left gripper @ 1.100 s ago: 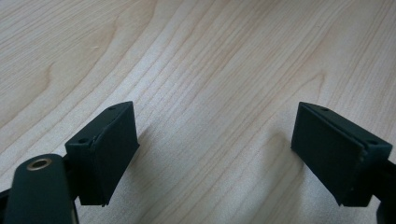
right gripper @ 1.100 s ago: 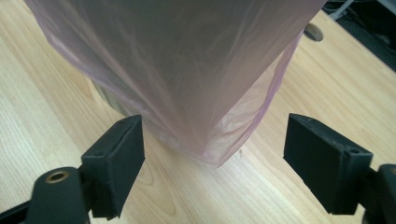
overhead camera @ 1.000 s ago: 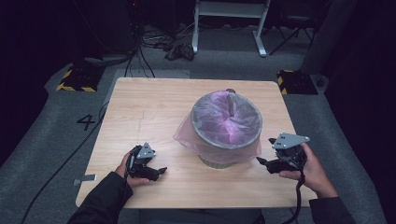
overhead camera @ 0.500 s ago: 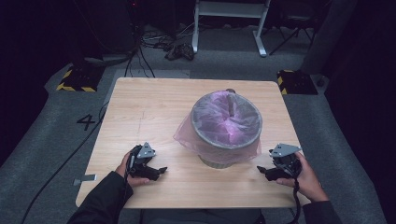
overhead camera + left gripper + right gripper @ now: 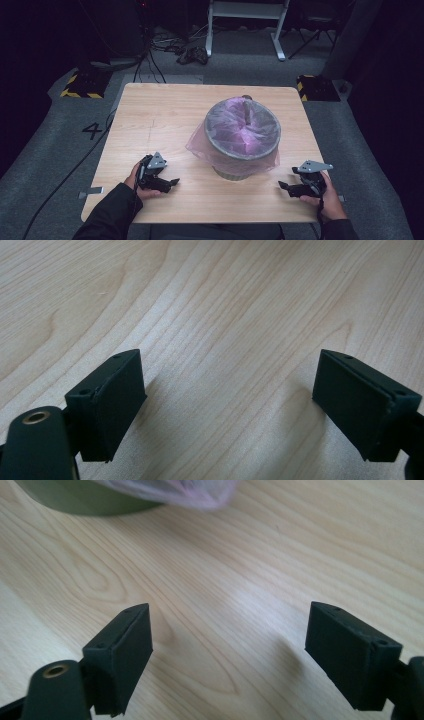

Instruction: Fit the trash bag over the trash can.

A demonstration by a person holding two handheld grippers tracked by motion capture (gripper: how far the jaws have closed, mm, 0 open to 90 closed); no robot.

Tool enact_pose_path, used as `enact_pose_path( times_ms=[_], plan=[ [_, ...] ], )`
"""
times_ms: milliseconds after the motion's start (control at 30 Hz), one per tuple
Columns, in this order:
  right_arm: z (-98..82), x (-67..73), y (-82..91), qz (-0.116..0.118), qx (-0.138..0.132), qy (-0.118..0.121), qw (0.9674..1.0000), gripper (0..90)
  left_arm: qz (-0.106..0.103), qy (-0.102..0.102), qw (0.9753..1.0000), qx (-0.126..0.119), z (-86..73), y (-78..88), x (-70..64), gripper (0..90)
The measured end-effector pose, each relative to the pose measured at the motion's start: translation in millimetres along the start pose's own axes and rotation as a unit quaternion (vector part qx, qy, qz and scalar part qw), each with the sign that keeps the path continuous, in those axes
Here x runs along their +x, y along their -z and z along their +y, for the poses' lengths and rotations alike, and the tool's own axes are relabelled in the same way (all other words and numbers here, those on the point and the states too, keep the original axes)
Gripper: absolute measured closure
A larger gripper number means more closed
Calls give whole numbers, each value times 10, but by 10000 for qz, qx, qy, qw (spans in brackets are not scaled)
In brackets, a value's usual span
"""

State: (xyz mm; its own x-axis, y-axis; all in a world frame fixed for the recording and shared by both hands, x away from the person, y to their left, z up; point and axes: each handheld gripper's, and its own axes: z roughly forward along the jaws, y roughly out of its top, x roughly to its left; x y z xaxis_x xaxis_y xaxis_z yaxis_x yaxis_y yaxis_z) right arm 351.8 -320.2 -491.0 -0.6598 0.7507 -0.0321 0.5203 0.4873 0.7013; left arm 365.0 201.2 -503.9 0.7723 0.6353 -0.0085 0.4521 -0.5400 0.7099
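A grey round bin (image 5: 243,131) lined with a pink plastic bag (image 5: 200,146) stands right of the table's middle. Its base (image 5: 85,500) and a fold of the bag (image 5: 175,492) show at the top of the right gripper view. My left gripper (image 5: 172,183) rests open near the front left of the table, held in a hand, and its jaws (image 5: 227,405) stand wide apart over bare wood. My right gripper (image 5: 284,187) sits open near the front right corner, right of the bin, with nothing between its fingers (image 5: 227,652).
The wooden table (image 5: 150,120) has bare room at its back and left. Dark floor surrounds it, with cables (image 5: 150,60) and a white stand (image 5: 245,20) behind, and yellow-black blocks (image 5: 80,85) at both far corners.
My right gripper has moved back toward the front edge and down onto the table, away from the bin. The left gripper has stayed put.
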Motion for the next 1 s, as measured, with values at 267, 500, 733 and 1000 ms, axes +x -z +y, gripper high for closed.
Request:
enact_pose_path(
  times_ms=[267, 500, 733, 1000],
  plan=[
    [-100, -55, -63, -171, -208, -324, 9991, 166, 28, 3, 10000, 4, 0, 1, -5, 133],
    [-102, -49, -73, -233, -216, -387, 9987, 142, 29, 11, 10000, 7, 0, 1, -7, 133],
    [-102, -50, -74, -234, -218, -384, 9988, 143, 21, 1, 10000, 14, 2, 0, -3, 130],
    [-102, -50, -73, -231, -216, -388, 9987, 143, 10, 2, 10000, 15, 3, -2, -2, 129]
  ],
)
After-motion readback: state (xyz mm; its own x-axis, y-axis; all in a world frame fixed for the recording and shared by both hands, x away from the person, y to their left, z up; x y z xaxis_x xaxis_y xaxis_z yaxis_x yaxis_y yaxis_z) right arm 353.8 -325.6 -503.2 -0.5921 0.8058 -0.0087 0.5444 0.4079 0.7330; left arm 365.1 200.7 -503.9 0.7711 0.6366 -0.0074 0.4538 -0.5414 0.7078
